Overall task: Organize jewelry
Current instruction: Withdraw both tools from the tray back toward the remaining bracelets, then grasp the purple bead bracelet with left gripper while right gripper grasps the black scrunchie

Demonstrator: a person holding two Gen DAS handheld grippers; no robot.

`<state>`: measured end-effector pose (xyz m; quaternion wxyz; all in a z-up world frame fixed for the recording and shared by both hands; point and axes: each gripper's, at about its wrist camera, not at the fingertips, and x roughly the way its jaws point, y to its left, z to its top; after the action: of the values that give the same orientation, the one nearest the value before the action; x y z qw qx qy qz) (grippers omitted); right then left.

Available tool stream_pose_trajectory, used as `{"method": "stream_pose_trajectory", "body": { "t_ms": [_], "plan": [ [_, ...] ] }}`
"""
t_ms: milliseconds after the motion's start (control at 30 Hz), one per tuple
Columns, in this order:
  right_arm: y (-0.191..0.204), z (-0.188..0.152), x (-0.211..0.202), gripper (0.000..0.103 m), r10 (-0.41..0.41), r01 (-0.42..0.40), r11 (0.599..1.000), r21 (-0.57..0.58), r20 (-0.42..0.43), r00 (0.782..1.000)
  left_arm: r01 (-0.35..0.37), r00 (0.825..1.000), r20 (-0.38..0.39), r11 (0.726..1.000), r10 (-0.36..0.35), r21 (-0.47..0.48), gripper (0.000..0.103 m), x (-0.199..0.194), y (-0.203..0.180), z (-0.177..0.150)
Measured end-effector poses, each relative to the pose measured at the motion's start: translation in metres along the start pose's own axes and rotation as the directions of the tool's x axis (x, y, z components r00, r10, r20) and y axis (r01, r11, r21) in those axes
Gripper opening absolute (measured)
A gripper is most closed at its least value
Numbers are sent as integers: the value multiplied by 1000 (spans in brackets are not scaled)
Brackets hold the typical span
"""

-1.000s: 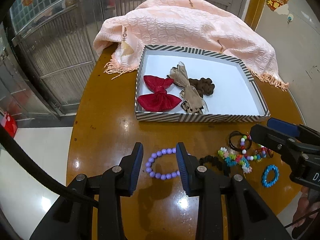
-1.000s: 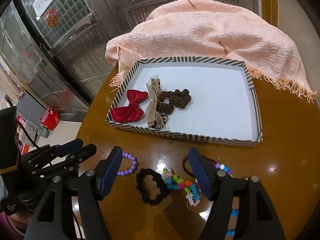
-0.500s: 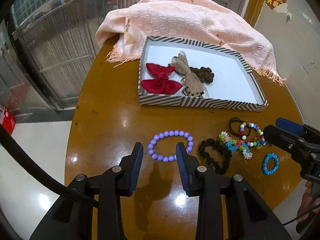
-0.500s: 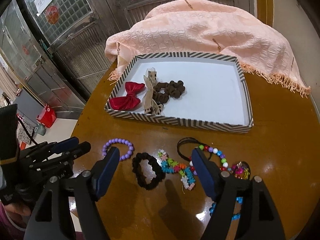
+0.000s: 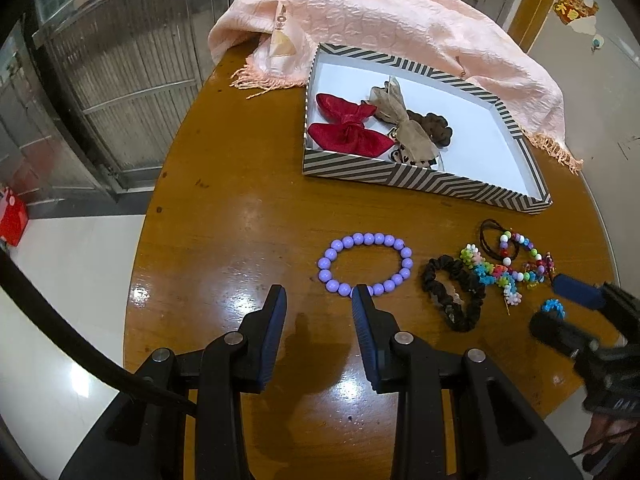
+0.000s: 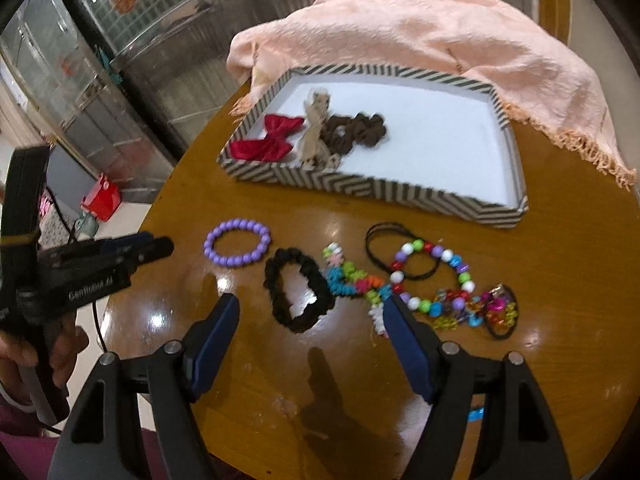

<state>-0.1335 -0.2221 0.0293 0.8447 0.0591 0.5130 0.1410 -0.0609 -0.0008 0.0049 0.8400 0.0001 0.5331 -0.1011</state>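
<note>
Peach shawl [image 5: 400, 12] draped behind striped tray [image 5: 420, 184] holding red bow [image 5: 348, 128], purple bead bracelet [image 5: 364, 264] and black scrunchie [image 6: 298, 288] on wooden table [image 5: 240, 208], left gripper [image 5: 318, 300] parted beside bracelet, right gripper [image 6: 310, 312] spread wide above scrunchie

The right wrist view is blurred throughout, so the brown scrunchie [image 6: 354, 132] and tan ribbon bow [image 6: 316, 128] in the striped box [image 6: 384, 190] show no fine detail. A blue fragment [image 6: 475, 414] at 5 o'clock peeks out beside the right fingers [image 6: 408, 344]; what it is cannot be told. In the left wrist view, the blue bead bracelet [image 5: 554, 307] at 3 o'clock is partly hidden behind the right gripper [image 5: 564, 304]. A leopard-print piece [image 5: 400, 156] lies mostly under the bow. The pink cloth [image 5: 400, 12] covers the desk's [image 5: 240, 200] far edge.
</note>
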Motion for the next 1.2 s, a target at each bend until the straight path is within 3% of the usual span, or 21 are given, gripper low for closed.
{"method": "stream_pose_trajectory", "body": {
  "t_ms": [733, 1200],
  "plan": [
    [25, 0, 33, 77, 45, -51, 996, -70, -83, 996, -10, 999, -31, 1000, 10, -16, 21, 15, 4, 4],
    [29, 3, 51, 77, 45, -53, 996, -69, -109, 993, 40, 997, -69, 998, -43, -56, 21, 28, 11, 8]
  ]
}}
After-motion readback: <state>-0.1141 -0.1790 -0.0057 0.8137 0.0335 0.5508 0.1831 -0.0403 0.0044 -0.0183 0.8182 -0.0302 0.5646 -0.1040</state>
